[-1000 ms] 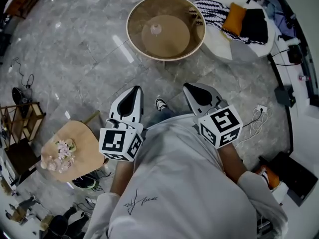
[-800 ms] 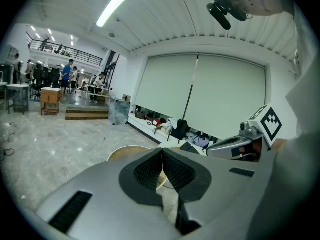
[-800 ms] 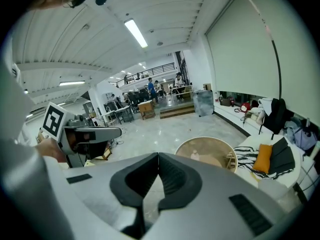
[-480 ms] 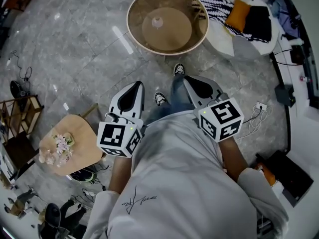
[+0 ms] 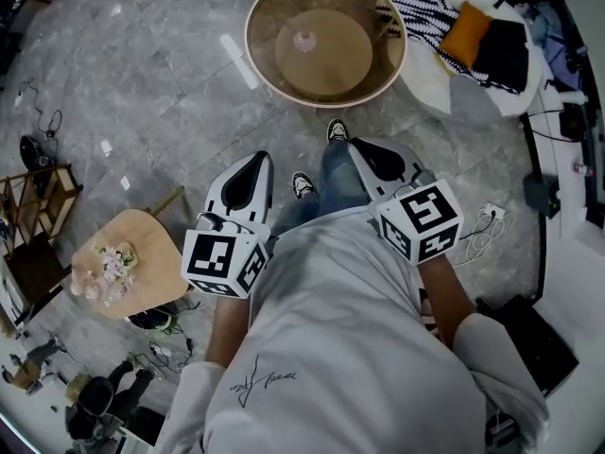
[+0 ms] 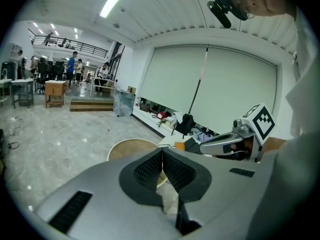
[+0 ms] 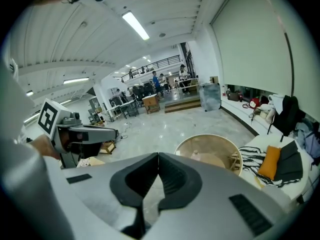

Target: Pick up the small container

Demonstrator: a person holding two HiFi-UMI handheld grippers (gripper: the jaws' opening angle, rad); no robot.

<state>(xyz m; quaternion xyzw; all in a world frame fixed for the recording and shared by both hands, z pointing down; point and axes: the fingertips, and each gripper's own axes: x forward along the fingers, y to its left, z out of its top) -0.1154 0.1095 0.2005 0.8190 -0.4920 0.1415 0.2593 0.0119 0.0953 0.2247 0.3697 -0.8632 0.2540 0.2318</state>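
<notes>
The small container (image 5: 304,39), a pale little pot, stands in the middle of a round wooden table (image 5: 274,60) with a raised rim, far ahead on the floor. In the right gripper view the container (image 7: 195,155) shows just past the jaws, on the table (image 7: 227,149). Both grippers are held at waist height, well short of the table. My left gripper (image 5: 260,157) and my right gripper (image 5: 357,145) are shut with nothing between the pads. In the left gripper view only the table's rim (image 6: 122,149) shows, and the container is hidden behind the jaws.
A small wooden side table (image 5: 156,253) with flowers stands at the left, with a dark shelf (image 5: 33,225) beyond it. A white seat with a striped blanket (image 5: 416,8) and an orange cushion (image 5: 470,34) sits right of the round table. Cables and a power strip (image 5: 492,214) lie at the right.
The person has stepped forward, one foot now out ahead. The round table has shifted up and to the right in the head view. Both grippers stay shut and empty.
</notes>
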